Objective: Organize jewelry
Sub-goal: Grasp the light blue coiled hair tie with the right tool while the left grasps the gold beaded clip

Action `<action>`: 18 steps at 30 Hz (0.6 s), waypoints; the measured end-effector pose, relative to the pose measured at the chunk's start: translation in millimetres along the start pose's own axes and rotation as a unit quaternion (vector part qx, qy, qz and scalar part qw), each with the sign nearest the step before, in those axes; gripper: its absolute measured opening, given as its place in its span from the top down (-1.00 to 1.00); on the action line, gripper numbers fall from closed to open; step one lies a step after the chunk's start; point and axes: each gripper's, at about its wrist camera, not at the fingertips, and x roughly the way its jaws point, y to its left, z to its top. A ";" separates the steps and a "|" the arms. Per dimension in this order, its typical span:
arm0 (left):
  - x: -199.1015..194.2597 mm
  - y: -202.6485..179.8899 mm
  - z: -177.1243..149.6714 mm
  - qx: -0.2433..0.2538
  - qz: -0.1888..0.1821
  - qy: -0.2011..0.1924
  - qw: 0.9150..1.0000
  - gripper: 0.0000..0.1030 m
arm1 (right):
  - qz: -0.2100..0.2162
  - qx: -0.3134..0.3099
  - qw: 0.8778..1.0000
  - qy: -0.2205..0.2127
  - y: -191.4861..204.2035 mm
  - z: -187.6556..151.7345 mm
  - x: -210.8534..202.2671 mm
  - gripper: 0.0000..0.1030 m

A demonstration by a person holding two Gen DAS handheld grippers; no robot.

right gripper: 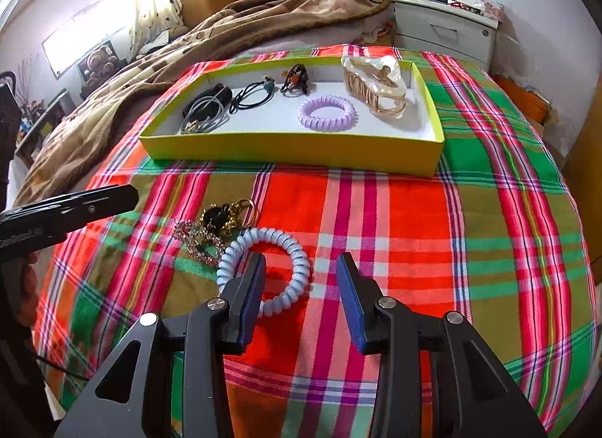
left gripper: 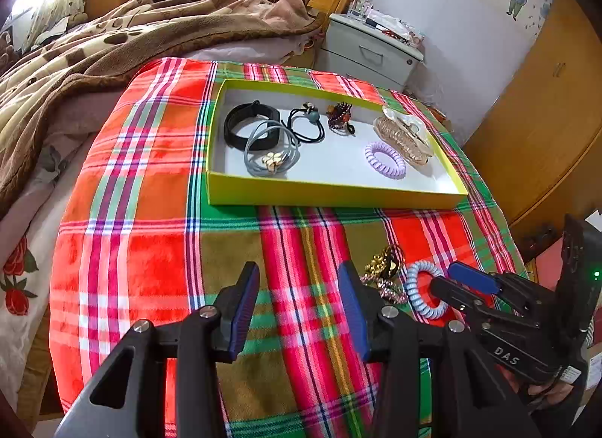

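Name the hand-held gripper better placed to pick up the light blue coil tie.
Right hand-held gripper: open, one finger already at the light blue coil tie. The left hand-held gripper hovers beside it.

Left gripper (left gripper: pixel 299 302) is held tilted downward over the near part of the bed, jaws spread wide, nothing between the pads. Right gripper (right gripper: pixel 301 287) is likewise pitched downward and held open, pads pressing on nothing. In the left wrist view the right gripper is seen at the lower right, gripped by a hand (left gripper: pixel 545 393).
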 end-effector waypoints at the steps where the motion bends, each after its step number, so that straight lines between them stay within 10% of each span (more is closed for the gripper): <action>1: -0.7 0.7 -1.3 -0.001 -0.002 0.000 1.000 0.12 | -0.003 -0.001 1.000 0.000 0.8 -0.6 0.0 0.23; 11: -0.1 -3.1 -7.2 0.002 -0.003 0.007 1.000 0.12 | -0.019 0.003 1.000 -0.005 -0.9 -6.4 -3.8 0.79; 18: 5.6 -14.8 -6.1 0.015 -0.008 0.016 1.000 0.12 | -0.025 0.023 0.999 -0.019 -14.7 -11.7 -10.5 0.81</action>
